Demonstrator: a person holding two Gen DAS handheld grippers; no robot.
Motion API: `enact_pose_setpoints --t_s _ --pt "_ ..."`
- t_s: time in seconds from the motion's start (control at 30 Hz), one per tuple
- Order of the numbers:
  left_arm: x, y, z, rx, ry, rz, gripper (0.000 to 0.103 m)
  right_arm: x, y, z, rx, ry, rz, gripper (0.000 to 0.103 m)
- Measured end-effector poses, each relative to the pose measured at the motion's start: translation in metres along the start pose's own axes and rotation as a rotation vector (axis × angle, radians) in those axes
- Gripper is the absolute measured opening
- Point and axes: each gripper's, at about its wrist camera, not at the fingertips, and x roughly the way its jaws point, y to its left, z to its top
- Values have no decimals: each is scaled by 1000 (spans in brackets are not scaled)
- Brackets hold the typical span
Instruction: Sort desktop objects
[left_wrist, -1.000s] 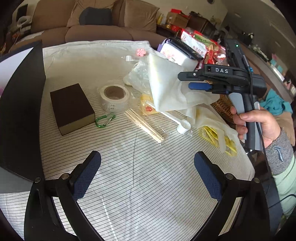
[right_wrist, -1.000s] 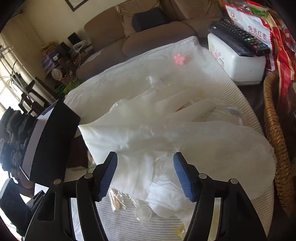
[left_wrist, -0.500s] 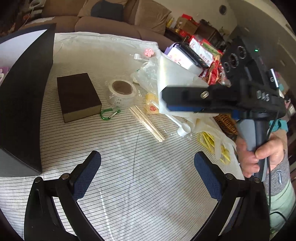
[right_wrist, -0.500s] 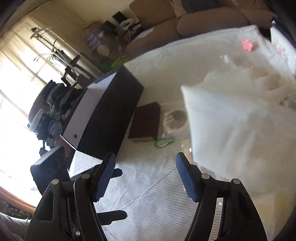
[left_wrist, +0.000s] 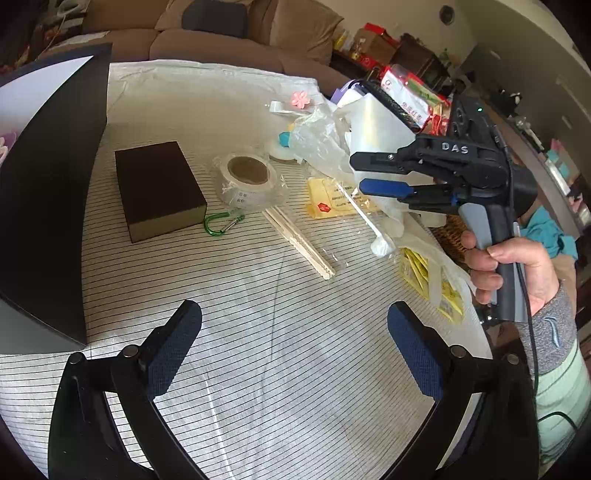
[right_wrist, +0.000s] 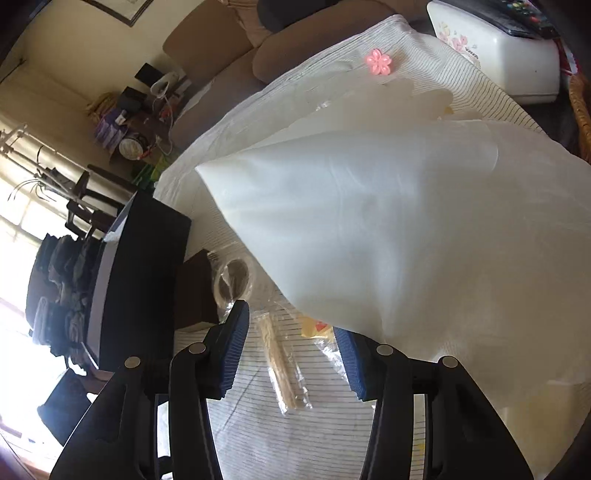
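Scene: a striped tablecloth (left_wrist: 258, 369) carries a scatter of small household items awaiting sorting, with a large black box (left_wrist: 48, 221) at the left edge.
Left gripper (left_wrist: 291, 343): hovers low over bare cloth, jaws spread wide, nothing between them.
Right gripper (right_wrist: 291, 354): held by the person's right hand (left_wrist: 517, 269) above the clutter; its fingers stand apart, and a white sheet (right_wrist: 369, 221) drapes across the view beyond them. Whether a pad touches that sheet cannot be told.
Likely targets: wrapped chopsticks (left_wrist: 299, 240), a tape roll (left_wrist: 249, 181) in film, a green carabiner (left_wrist: 221, 223), a brown block (left_wrist: 159, 188), a plastic spoon (left_wrist: 369, 221), yellow sachets (left_wrist: 436, 280) and a pink flower clip (left_wrist: 300, 99).
Handling, as judged: everything looks light. The film wraps and crumpled plastic bags (left_wrist: 325, 136) are soft and slippery, best pinched at a fold or edge. The chopsticks are stiff and thin, best taken mid-length across the pair. The block looks firm; grip across its narrow sides.
Risk: loose film may slide free of the pads.
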Motion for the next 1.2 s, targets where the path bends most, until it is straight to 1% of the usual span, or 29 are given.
enact_pose_setpoints --t_s 0.03,0.07,0.13,0.27,0.37,0.43,0.5,0.57,0.6,0.63,0.7,0.73,0.77,0.8,0.83,0.93,0.97,1.07,1.2 --pt "-1 -1 0 1 -3 1 101 -5 7 0 -14 -4 20 54" --pt "-2 -1 0 0 -6 0 101 -9 14 -1 -38 -16 19 56" --pt "-6 0 -1 -8 -18 7 101 -19 28 -4 -100 -48 -12 68" --pt "-19 -1 -6 -5 -74 34 101 -25 43 -13 -169 -58 4 69" --pt "-29 -2 -9 -9 -120 53 101 -21 60 -18 -247 -67 -70 69" --pt "-45 -6 -11 -11 -192 63 101 -15 67 -21 -276 -60 -77 72" --pt "-72 -11 -12 -17 -276 22 101 -6 83 -27 -315 -48 -72 74" --pt "-110 -15 -10 -15 -381 -37 101 8 100 -30 -358 -43 -74 76" --pt "-130 -16 -8 0 -428 -55 102 17 113 -30 -382 -40 -75 82" --pt "-147 -16 -5 16 -459 -53 103 26 126 -30 -409 -40 -88 86" --pt "-175 -12 2 71 -513 -35 103 52 150 -25 -460 -30 -96 87" --pt "-183 -10 7 102 -510 -5 103 67 160 -21 -471 -13 -106 87" --pt "-188 -6 10 122 -504 42 103 83 167 -17 -475 12 -129 87" --pt "-193 -1 11 124 -514 74 103 99 172 -14 -483 34 -153 87" --pt "-199 7 11 107 -522 72 103 114 177 -12 -494 56 -185 87" --pt "-208 32 13 -1 -529 11 103 153 181 -9 -528 100 -268 87" --pt "-210 39 13 -19 -529 -7 103 165 181 -8 -534 117 -298 87" --pt "-212 49 14 -33 -521 3 103 190 176 -4 -531 150 -335 87" --pt "-209 49 12 -11 -503 1 103 218 161 7 -482 219 -375 87"
